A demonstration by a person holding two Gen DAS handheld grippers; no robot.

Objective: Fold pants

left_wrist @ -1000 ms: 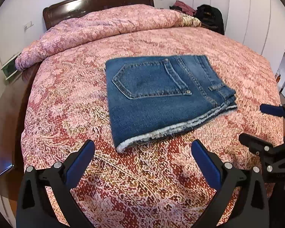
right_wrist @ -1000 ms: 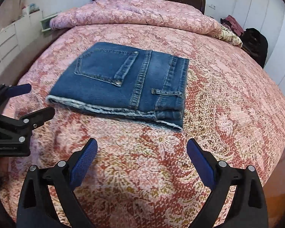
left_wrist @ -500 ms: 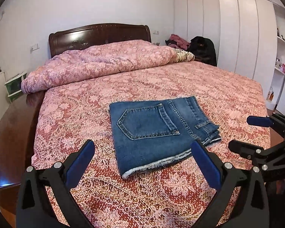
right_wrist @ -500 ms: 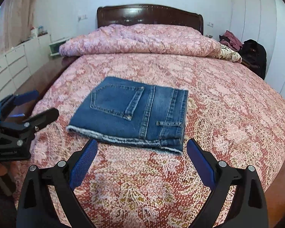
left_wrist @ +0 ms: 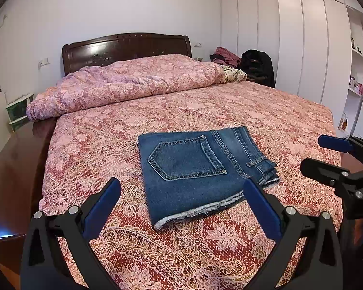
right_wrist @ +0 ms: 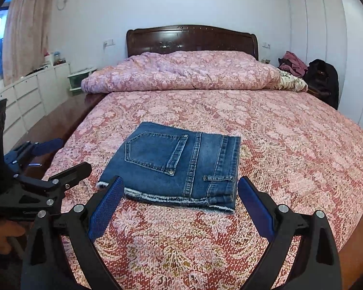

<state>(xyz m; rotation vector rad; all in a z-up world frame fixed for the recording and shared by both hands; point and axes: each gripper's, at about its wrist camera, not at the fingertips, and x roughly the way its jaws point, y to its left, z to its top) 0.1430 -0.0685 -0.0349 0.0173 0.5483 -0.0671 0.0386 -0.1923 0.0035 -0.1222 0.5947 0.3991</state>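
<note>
One pair of jeans [left_wrist: 200, 169], folded into a compact denim rectangle, lying flat on the bed [left_wrist: 290, 111] near its foot end — back pocket [left_wrist: 185, 159] face up, one rivet at its corner, frayed pale hem along the near edge. Seen again from the right wrist view as the same single bundle [right_wrist: 179, 162], with one belt loop [right_wrist: 217, 177] on the top layer.

Two claws, both spread wide and both holding nothing. Left claw [left_wrist: 181, 207] hovering above the patterned red-and-pink bedspread, just short of the frayed hem, its two blue pads apart on either side of the jeans' near edge. Right claw [right_wrist: 179, 205] likewise wide open, poised near the same hem, clear of the denim. Each claw also visible at the edge of the other's view, off to the side of the bed.

One rolled pink quilt [right_wrist: 181, 72] across the head of the bed, one dark wooden headboard [right_wrist: 191, 38] behind it. One black bag [right_wrist: 323, 79] and one heap of maroon clothing [right_wrist: 292, 64] at the far right — beside white wardrobe doors [left_wrist: 302, 43].
</note>
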